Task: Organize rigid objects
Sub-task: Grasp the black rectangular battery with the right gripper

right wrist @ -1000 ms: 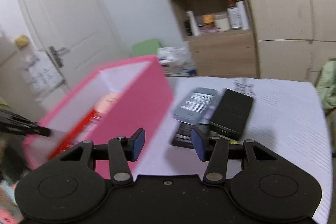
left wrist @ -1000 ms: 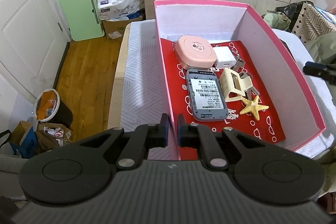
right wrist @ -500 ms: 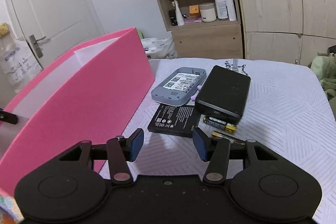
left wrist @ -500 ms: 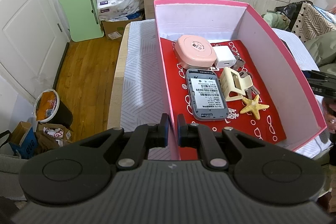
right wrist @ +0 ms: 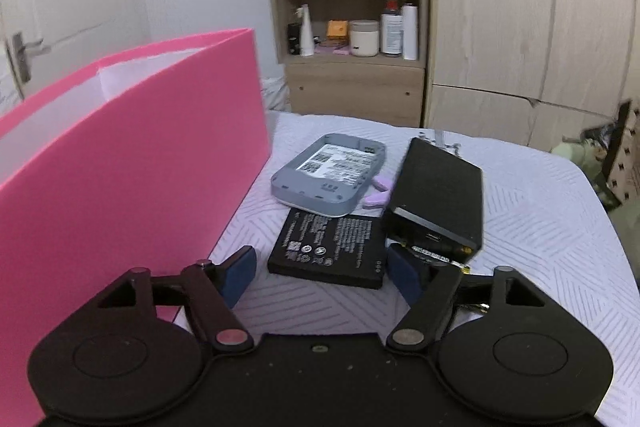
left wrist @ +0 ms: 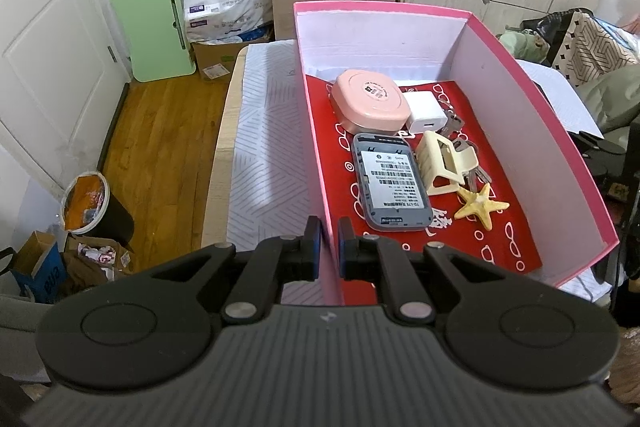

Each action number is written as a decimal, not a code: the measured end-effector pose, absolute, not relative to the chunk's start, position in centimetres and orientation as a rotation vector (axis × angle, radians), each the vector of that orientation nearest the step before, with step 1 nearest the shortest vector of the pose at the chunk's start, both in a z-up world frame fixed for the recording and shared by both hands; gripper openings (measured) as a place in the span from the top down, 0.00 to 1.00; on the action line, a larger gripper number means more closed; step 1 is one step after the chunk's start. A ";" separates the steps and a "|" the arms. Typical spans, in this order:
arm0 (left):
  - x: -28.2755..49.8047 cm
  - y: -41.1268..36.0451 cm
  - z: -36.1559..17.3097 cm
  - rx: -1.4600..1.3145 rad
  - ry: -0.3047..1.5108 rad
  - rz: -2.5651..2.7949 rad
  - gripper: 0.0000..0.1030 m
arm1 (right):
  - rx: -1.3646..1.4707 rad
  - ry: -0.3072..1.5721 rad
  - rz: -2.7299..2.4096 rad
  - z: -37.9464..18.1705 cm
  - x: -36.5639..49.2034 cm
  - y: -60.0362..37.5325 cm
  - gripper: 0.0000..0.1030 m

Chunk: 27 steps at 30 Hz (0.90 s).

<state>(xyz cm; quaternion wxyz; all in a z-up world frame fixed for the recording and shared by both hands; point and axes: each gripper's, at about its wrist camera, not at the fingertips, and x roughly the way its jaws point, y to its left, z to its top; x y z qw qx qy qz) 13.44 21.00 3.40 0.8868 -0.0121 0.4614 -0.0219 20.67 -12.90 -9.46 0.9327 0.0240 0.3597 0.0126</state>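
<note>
My left gripper (left wrist: pixel 328 245) is shut on the near left wall of the pink box (left wrist: pixel 316 131). Inside lie a pink case (left wrist: pixel 370 99), a white charger (left wrist: pixel 426 115), a grey router (left wrist: pixel 390 181), a cream clip (left wrist: pixel 444 163), keys (left wrist: pixel 474 175) and a starfish (left wrist: pixel 480 205). My right gripper (right wrist: pixel 322 275) is open, low over the table, its jaws on either side of a flat black battery (right wrist: pixel 330 247). Beyond it lie a grey router shell (right wrist: pixel 330 173), a black power bank (right wrist: pixel 438 195), a lilac piece (right wrist: pixel 378 193) and AA batteries (right wrist: pixel 440 261). The pink box (right wrist: pixel 128 167) stands to the left.
The table has a white patterned cover (right wrist: pixel 540 227). A shelf unit (right wrist: pixel 348 7) and wardrobe doors (right wrist: pixel 520 27) stand behind. On the floor at left are a bin (left wrist: pixel 94 207) and a green board (left wrist: pixel 152 27). Clothes and bags (left wrist: pixel 592 51) lie at the right.
My right gripper has swung right from the box, dropped low and moved forward to the black battery, with its jaws wider apart. My left gripper kept its hold on the box wall.
</note>
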 end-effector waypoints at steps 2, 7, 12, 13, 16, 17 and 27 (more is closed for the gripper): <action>13.4 21.1 3.4 -0.026 0.958 -0.048 0.92 | 0.054 0.748 0.042 -9.2 20.2 -13.2 0.33; 13.4 21.1 3.5 -0.032 0.957 -0.049 0.92 | 0.028 0.775 0.075 -8.6 18.3 -12.9 0.33; 13.4 21.0 3.4 -0.031 0.960 -0.048 0.92 | 0.038 0.780 0.084 -8.5 17.4 -12.8 0.29; 13.5 21.0 3.4 -0.031 0.960 -0.047 0.92 | 0.051 0.774 0.084 -8.6 17.5 -12.9 0.28; 13.4 21.0 3.4 -0.031 0.960 -0.048 0.92 | 0.085 0.764 0.082 -8.7 18.3 -13.2 0.24; 13.5 21.0 3.4 -0.033 0.961 -0.048 0.92 | 0.070 0.764 0.072 -8.8 18.7 -13.1 0.24; 13.0 21.1 3.5 -0.040 0.951 -0.049 0.92 | 0.075 0.730 0.060 -8.9 17.7 -13.0 0.32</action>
